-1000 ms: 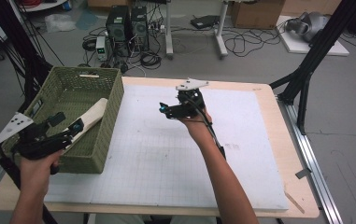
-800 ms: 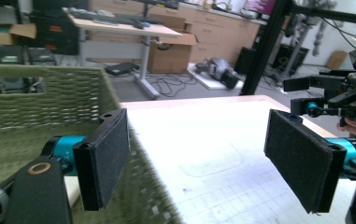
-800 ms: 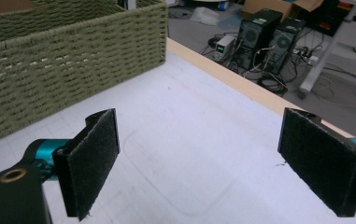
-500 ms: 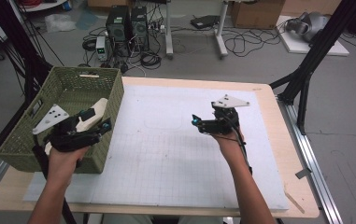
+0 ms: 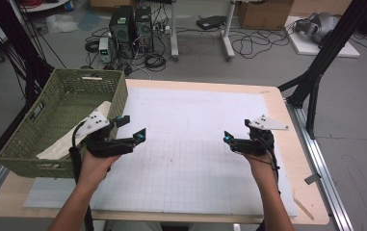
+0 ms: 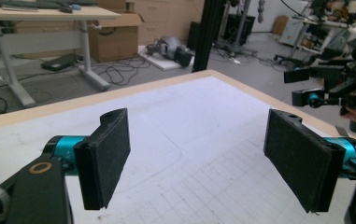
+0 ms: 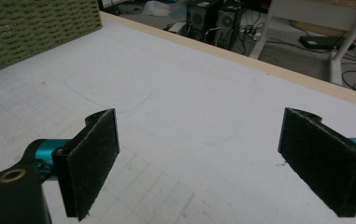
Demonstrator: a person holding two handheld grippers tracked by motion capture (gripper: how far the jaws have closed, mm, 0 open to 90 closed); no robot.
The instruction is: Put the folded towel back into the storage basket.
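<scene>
Left gripper [image 5: 132, 129] gapes beside woven green basket [image 5: 51, 126] (cloth inside)

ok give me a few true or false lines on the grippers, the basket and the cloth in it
1. The left gripper has its jaws wide apart with nothing between them. True.
2. The right gripper is clamped on a cloth. False: its jaws are open and empty above the white mat.
3. The green basket stands at the left end of the table. True.
4. The pale cloth lies spread on the mat between the grippers. False: it lies inside the basket.
5. The two grippers touch each other. False: they are well apart, with bare mat between them.
</scene>
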